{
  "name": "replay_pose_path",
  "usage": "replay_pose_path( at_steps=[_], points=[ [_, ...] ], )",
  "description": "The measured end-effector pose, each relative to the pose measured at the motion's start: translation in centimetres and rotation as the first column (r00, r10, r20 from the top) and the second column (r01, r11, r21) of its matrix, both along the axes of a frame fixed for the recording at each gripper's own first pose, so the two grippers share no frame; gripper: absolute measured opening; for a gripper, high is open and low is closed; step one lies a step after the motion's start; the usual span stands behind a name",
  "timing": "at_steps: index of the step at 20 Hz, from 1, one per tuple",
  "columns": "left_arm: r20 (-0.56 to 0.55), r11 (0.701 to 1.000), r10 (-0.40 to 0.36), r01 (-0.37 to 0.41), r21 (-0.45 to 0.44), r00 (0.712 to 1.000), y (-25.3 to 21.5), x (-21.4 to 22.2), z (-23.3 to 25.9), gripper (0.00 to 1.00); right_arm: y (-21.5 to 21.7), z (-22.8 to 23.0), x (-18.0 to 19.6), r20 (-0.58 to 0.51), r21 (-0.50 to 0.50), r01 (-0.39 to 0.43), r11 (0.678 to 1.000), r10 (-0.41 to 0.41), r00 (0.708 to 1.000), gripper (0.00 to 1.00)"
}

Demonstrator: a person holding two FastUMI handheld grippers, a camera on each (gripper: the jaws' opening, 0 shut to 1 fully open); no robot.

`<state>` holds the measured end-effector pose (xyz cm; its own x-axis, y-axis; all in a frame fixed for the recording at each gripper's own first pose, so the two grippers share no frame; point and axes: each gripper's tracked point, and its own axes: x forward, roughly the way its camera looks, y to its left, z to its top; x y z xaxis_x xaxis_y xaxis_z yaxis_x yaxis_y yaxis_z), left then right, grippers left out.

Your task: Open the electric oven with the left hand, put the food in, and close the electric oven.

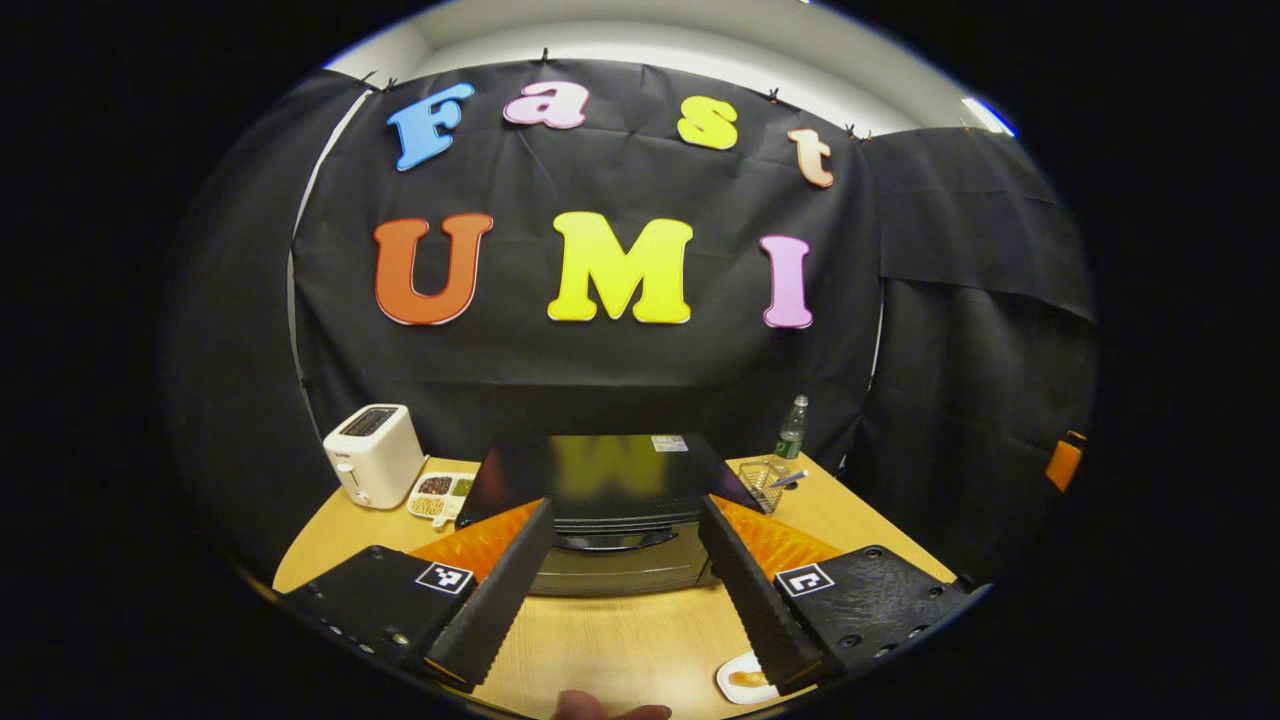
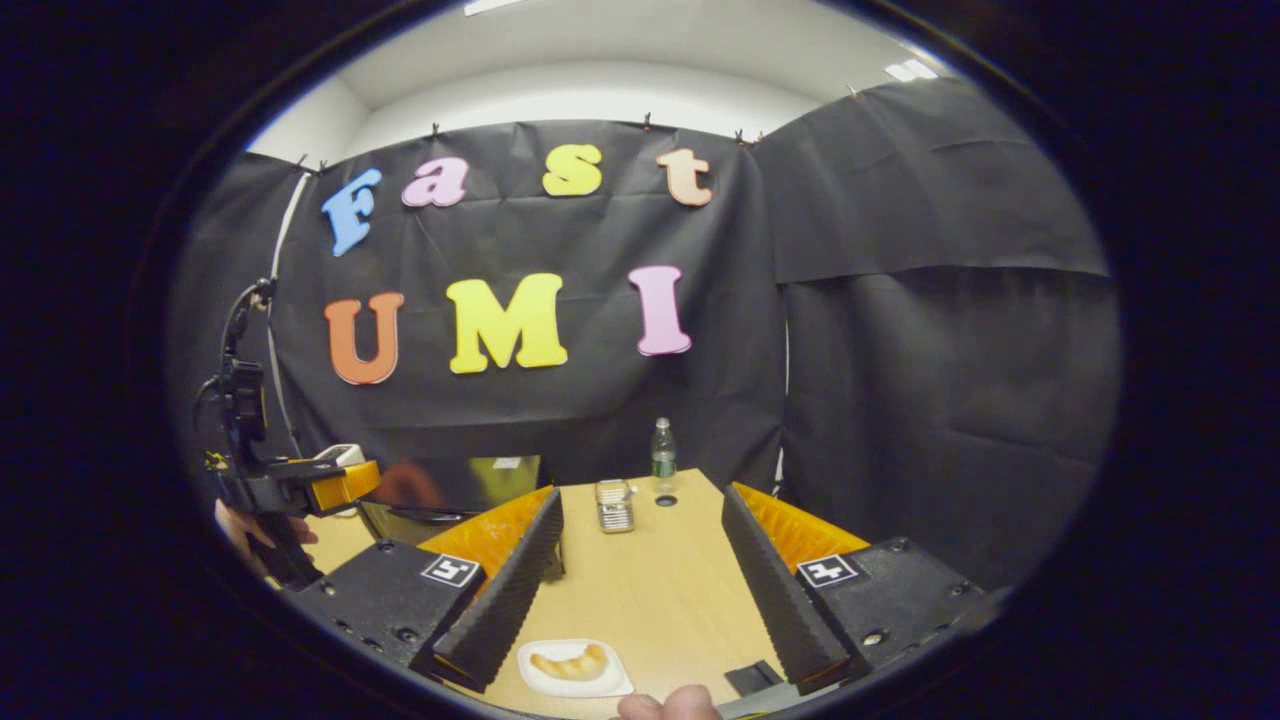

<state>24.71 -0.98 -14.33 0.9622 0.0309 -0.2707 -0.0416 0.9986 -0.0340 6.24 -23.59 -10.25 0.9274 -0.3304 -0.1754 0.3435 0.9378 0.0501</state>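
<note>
Electric oven (image 1: pixel 620 520) is seen closed on the wooden table (image 1: pixel 620 640), directly ahead of the left gripper (image 1: pixel 625 575), whose fingers are spread. Food (image 2: pixel 570 663) is seen on a white plate (image 2: pixel 575 680) between the spread fingers of the right gripper (image 2: pixel 640 590).

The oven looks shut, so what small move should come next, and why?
Probably ease the left hand-held gripper forward to the oven door handle: its fingers are open and aimed at it, and the door is closed.

Wooden table (image 1: pixel 600 640): oven (image 1: pixel 610 520), toaster (image 1: pixel 375 455), plate (image 2: pixel 575 668), bottle (image 2: pixel 662 450), basket (image 2: pixel 614 505).
</note>
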Motion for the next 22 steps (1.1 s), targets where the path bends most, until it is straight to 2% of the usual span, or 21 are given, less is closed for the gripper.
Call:
replay_pose_path(
  at_steps=[5, 10, 12, 15, 16, 18, 20, 22],
  points=[
    [-0.099, 0.998, 0.064, -0.065, -0.006, 0.993, 1.9, 5.7, -5.8, 0.95, -3.7, -1.6, 2.2, -0.062, 0.004, 0.052, 0.999, -0.051, 0.997, 0.99],
    [-0.148, 0.997, 0.080, -0.081, 0.001, 0.986, 1.9, 8.1, -8.4, 0.94, -4.7, -3.1, 3.5, -0.103, 0.005, 0.067, 0.998, -0.066, 0.993, 1.00],
    [-0.176, 0.995, 0.101, -0.100, 0.013, 0.979, 2.2, 8.0, -9.5, 0.95, -4.7, -3.4, 3.8, -0.113, 0.005, 0.067, 0.998, -0.066, 0.991, 1.00],
    [-0.171, 0.992, 0.108, -0.094, 0.084, 0.979, 2.0, 8.1, -9.8, 0.95, -4.4, -3.6, 4.2, -0.117, 0.020, 0.065, 0.998, -0.062, 0.991, 1.00],
    [-0.164, 0.991, 0.107, -0.092, 0.094, 0.981, 2.1, 8.0, -9.8, 0.98, -4.2, -3.8, 4.4, -0.118, 0.023, 0.060, 0.998, -0.057, 0.991, 1.00],
    [-0.178, 0.993, 0.109, -0.101, 0.057, 0.978, 1.8, 6.9, -10.1, 0.98, -3.7, -3.9, 4.5, -0.122, 0.026, 0.049, 0.998, -0.046, 0.991, 1.00],
    [-0.192, 0.994, 0.105, -0.095, 0.059, 0.976, 1.7, 6.0, -10.1, 0.98, -3.1, -3.8, 4.3, -0.119, 0.033, 0.040, 0.999, -0.036, 0.992, 1.00],
    [-0.243, 0.994, 0.108, -0.101, 0.042, 0.964, 1.7, 4.2, -11.5, 0.97, -2.6, -3.8, 4.0, -0.118, 0.036, 0.029, 0.999, -0.024, 0.993, 1.00]
  ],
)
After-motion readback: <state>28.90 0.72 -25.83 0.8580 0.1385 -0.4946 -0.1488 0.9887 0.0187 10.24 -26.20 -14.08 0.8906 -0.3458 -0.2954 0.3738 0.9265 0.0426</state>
